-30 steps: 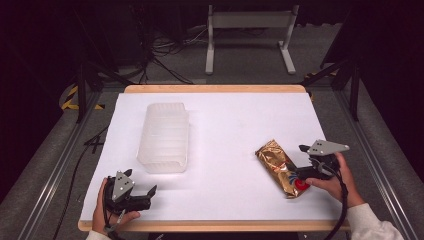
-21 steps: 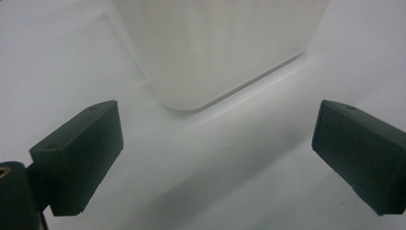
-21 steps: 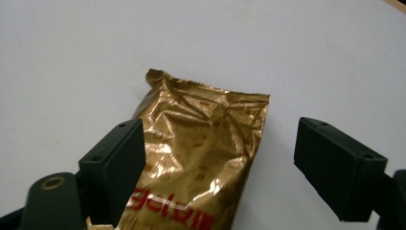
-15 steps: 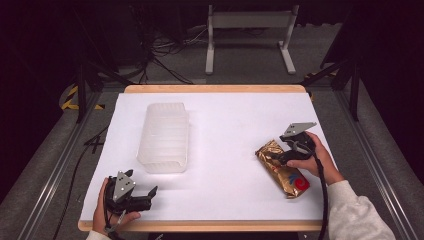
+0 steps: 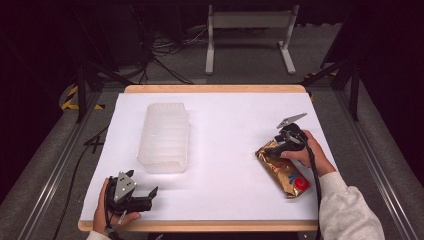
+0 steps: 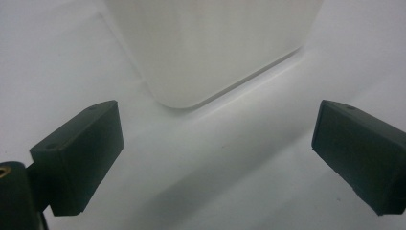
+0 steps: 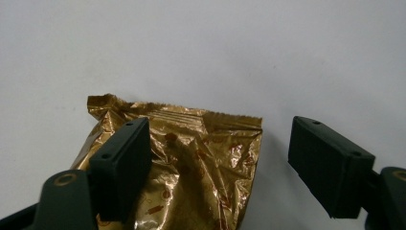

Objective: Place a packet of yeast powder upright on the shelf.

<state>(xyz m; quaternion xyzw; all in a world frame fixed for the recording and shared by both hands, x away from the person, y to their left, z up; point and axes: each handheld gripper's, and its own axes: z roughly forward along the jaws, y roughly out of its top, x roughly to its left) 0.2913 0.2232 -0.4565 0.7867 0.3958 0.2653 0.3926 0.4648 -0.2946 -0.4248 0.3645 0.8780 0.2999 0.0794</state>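
A crinkled gold snack bag (image 5: 284,172) with a red spot lies on the white table at the right. My right gripper (image 5: 276,148) hovers open over the bag's far end. In the right gripper view the gold bag (image 7: 191,163) lies under the right gripper (image 7: 220,143); one jaw is over the foil, the other over bare table. A translucent ribbed plastic container (image 5: 164,136) stands left of centre. My left gripper (image 5: 142,182) rests open near the front left corner, short of the container. The left gripper (image 6: 215,124) faces a rounded corner of the container (image 6: 210,43) with nothing between its jaws.
The white table (image 5: 225,120) has a wooden edge. Beyond it are a dark floor, cables and a metal stand (image 5: 247,30). A cable trails from the right gripper along the person's sleeve (image 5: 345,210).
The right gripper has travelled from the bag's near right side toward its far end and now points down at it. The left gripper has stayed put.
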